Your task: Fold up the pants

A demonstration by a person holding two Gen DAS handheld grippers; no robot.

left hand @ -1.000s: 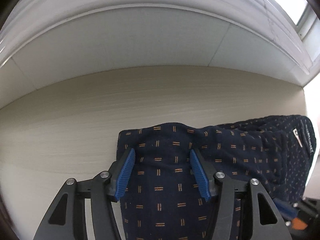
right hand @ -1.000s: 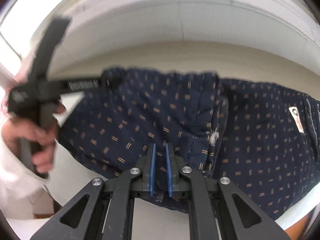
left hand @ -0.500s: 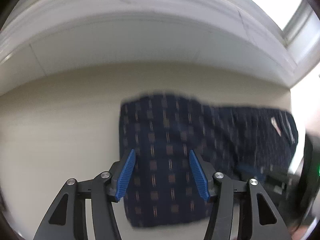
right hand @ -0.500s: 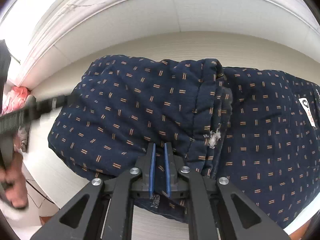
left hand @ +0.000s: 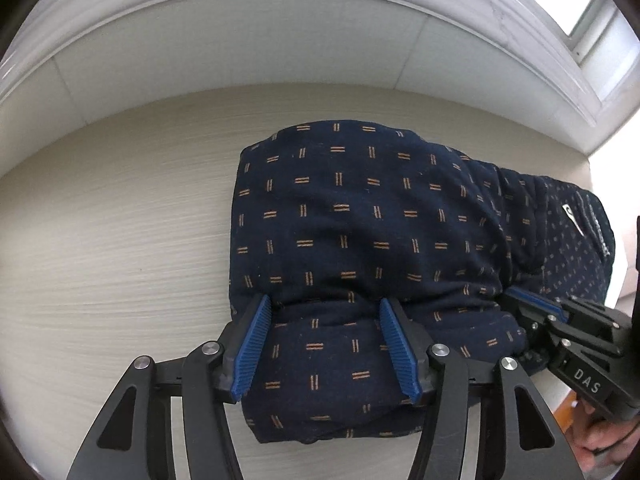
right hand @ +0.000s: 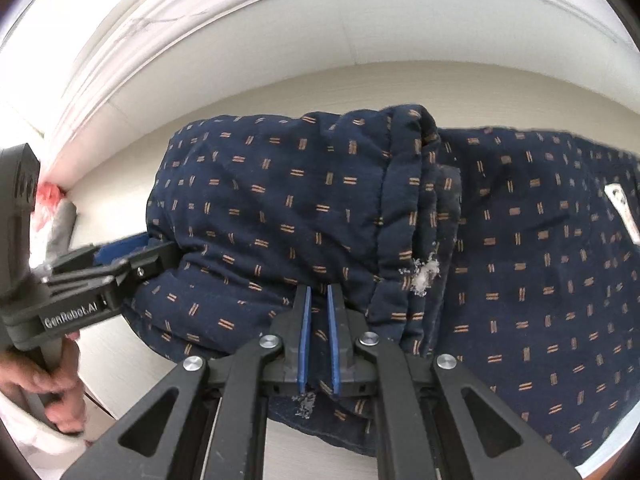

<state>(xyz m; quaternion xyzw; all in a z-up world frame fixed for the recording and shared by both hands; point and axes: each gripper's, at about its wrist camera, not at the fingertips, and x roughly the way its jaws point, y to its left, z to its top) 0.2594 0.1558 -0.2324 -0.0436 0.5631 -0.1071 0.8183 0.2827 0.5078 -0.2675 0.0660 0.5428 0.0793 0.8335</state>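
Navy pants point(left hand: 360, 208) with small orange dashes lie folded thick on the pale wood-grain table point(left hand: 120, 240). My left gripper point(left hand: 324, 304) points down at their near left part. Its jaws are opening, with a bulge of the cloth between the blue pads and no grip on it. In the right wrist view the left gripper point(right hand: 160, 248) meets the pants point(right hand: 260, 200) from the left. My right gripper point(right hand: 319, 290) is shut on a pinch of cloth by the thick folded hem. It also shows in the left wrist view as the right gripper point(left hand: 516, 294).
A white panelled wall point(left hand: 280, 40) runs along the table's far edge, with a window point(left hand: 592, 12) at the right. A white label point(right hand: 620, 208) sits on the pants' right part. A pink and grey bundle point(right hand: 52, 208) lies at the far left. A hand point(right hand: 52, 392) holds the left gripper.
My left gripper has drawn back over the pants to their near edge, its jaws about as wide as before. The right gripper has kept its pinch of cloth and hardly moved.
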